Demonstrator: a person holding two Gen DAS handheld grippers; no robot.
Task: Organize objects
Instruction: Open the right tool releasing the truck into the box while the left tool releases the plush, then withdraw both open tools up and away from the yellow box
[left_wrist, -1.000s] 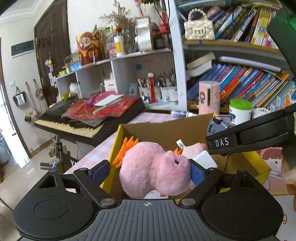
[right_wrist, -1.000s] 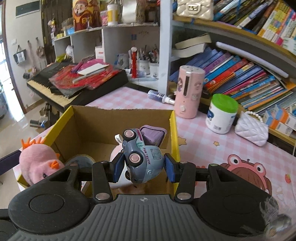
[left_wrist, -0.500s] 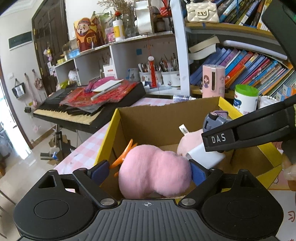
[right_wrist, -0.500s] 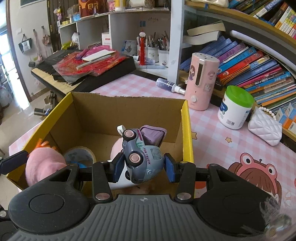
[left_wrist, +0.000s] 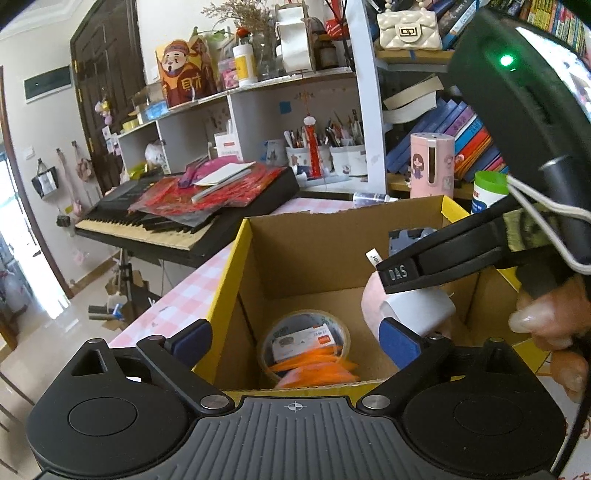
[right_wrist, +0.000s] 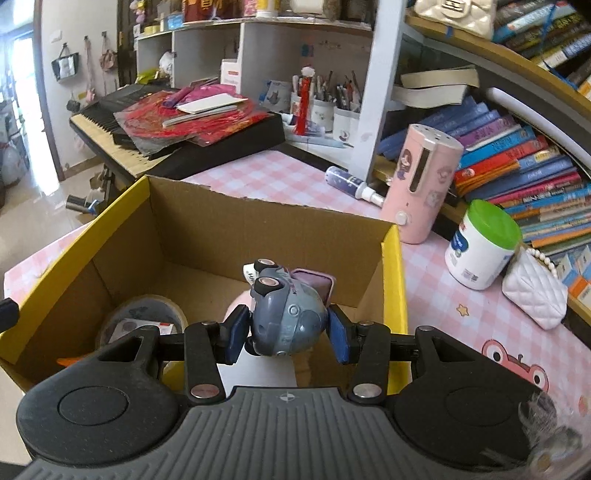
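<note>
The right gripper (left_wrist: 402, 273) bears white lettering "DAS" on one finger, read in the left wrist view; print on the toy's side is too small to read. The right gripper (right_wrist: 288, 332) pinches a grey-blue toy car (right_wrist: 284, 314) between its blue pads, held above the open cardboard box (right_wrist: 258, 218) with yellow outer walls. The left gripper (left_wrist: 295, 339) is empty, its jaws opening wide over the near edge of the same box. Inside the box lie a roll of clear tape (left_wrist: 306, 336), a pink plush toy with orange tufts (left_wrist: 317, 373) at the near wall, a white cylinder (left_wrist: 417, 306), and a purple case (right_wrist: 314, 282). The box stands on a pink checked tablecloth (right_wrist: 273, 177).
</note>
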